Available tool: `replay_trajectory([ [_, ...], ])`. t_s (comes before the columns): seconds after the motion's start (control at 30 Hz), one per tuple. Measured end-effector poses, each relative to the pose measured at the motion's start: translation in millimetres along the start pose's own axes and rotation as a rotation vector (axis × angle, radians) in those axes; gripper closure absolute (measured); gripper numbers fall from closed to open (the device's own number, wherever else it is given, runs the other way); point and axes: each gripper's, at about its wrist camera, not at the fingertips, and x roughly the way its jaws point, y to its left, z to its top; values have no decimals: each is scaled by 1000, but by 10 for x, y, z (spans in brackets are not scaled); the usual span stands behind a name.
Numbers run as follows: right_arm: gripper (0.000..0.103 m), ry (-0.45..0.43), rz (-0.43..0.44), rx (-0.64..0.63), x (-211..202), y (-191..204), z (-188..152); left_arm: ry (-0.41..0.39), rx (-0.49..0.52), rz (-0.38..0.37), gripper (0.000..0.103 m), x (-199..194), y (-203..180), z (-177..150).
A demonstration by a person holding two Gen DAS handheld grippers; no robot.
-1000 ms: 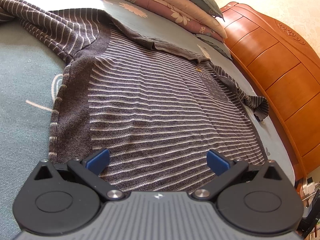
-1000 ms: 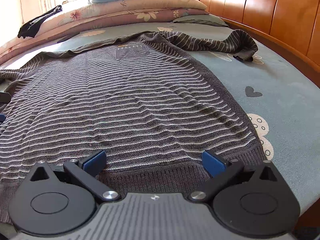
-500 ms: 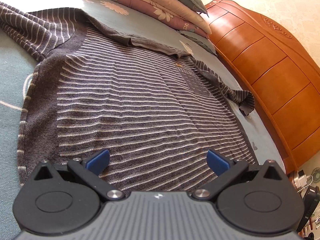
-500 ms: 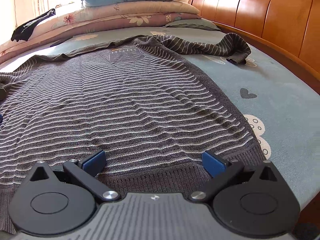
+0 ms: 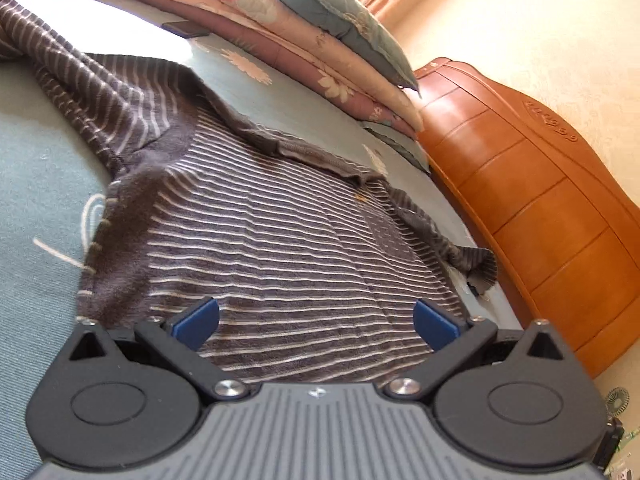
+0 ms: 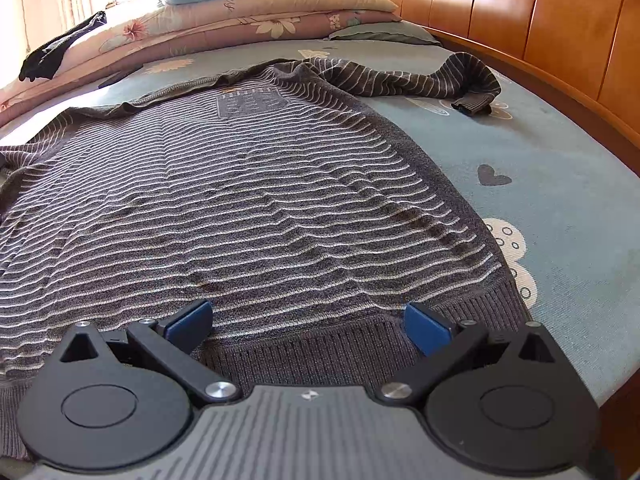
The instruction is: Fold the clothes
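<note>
A dark grey sweater with thin white stripes [image 5: 280, 248] lies spread flat on the teal bedsheet [image 5: 36, 200]; it also fills the right wrist view [image 6: 240, 200]. My left gripper [image 5: 316, 320] is open and empty, low over the sweater's body near its left side. My right gripper [image 6: 308, 322] is open and empty just above the ribbed hem [image 6: 320, 352]. One sleeve [image 6: 440, 80] lies bunched toward the headboard. The other sleeve [image 5: 80, 80] trails off to the upper left.
Folded quilts and pillows [image 6: 260, 12] are stacked at the far side of the bed. An orange wooden headboard [image 6: 540, 40] runs along the right. A black garment [image 6: 60, 48] lies on the quilts. A dark phone [image 5: 186, 29] rests on the sheet.
The left gripper has pulled back and swung left, so more of the teal sheet and the left sleeve shows. The right gripper has barely moved. Both stay open.
</note>
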Motion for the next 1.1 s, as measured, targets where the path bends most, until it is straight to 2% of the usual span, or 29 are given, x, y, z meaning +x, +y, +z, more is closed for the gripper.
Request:
replay_trajectory([
  [0.03,0,1,7,18,-3,-14,11,9,26,-56,1,12,-88,-28],
  [0.1,0,2,12,49,-9,-34,25,42,68,-84,1,93,-204,-102],
  [0.17,0,1,29,59,-35,-36,28,97,110,-45,1,258,-247,-188],
  [0.23,0,-8,49,52,-67,-16,21,139,99,31,1,384,-169,-229],
  [0.33,0,-4,40,22,-55,22,-13,123,22,8,1,333,-33,-212],
  [0.5,0,-8,48,-7,-76,-3,-144,43,-102,45,1,202,137,-136],
  [0.6,0,-1,57,-11,-110,-27,-167,-92,-87,149,1,36,88,-136],
  [0.67,0,8,64,12,-126,-52,-145,-156,-67,150,1,-50,-9,-151],
  [0.7,0,11,67,24,-130,-61,-134,-164,-52,127,1,-57,-56,-156],
  [0.77,0,15,68,36,-115,-65,-119,-134,-2,76,1,4,-138,-194],
  [0.83,0,11,52,24,-81,-32,-119,-67,35,73,1,148,-184,-236],
  [0.97,0,-36,6,-7,-62,59,-189,61,45,148,1,367,-161,-284],
  [1.0,0,-43,0,-6,-61,65,-198,50,65,139,1,357,-155,-305],
  [1.1,0,-57,-1,-9,-60,62,-213,40,0,118,1,293,-86,-278],
])
